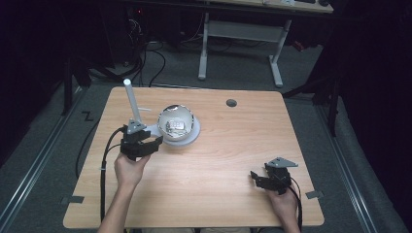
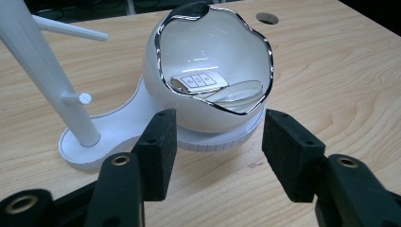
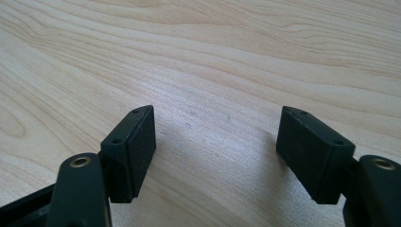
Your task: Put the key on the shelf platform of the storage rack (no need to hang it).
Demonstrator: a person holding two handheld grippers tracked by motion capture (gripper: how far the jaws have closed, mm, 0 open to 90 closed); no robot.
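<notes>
A white egg-shaped bowl (image 2: 208, 61) with a chrome rim (image 1: 178, 121) sits on a white stand base (image 2: 118, 127) that also carries a slanted white post (image 2: 42, 71). Inside the bowl lies a white car key fob (image 2: 198, 81). My left gripper (image 2: 218, 142) (image 1: 145, 143) is open just in front of the bowl, its jaws level with the bowl's lower part and apart from it. Low over bare wood near the table's front right, my right gripper (image 1: 265, 179) (image 3: 217, 151) is open with nothing between its jaws.
The wooden table (image 1: 233, 145) has a round cable hole (image 1: 231, 103) at the back. Behind it stand a white desk frame (image 1: 243, 34) and cables on the floor. Bare wood spans between the grippers.
</notes>
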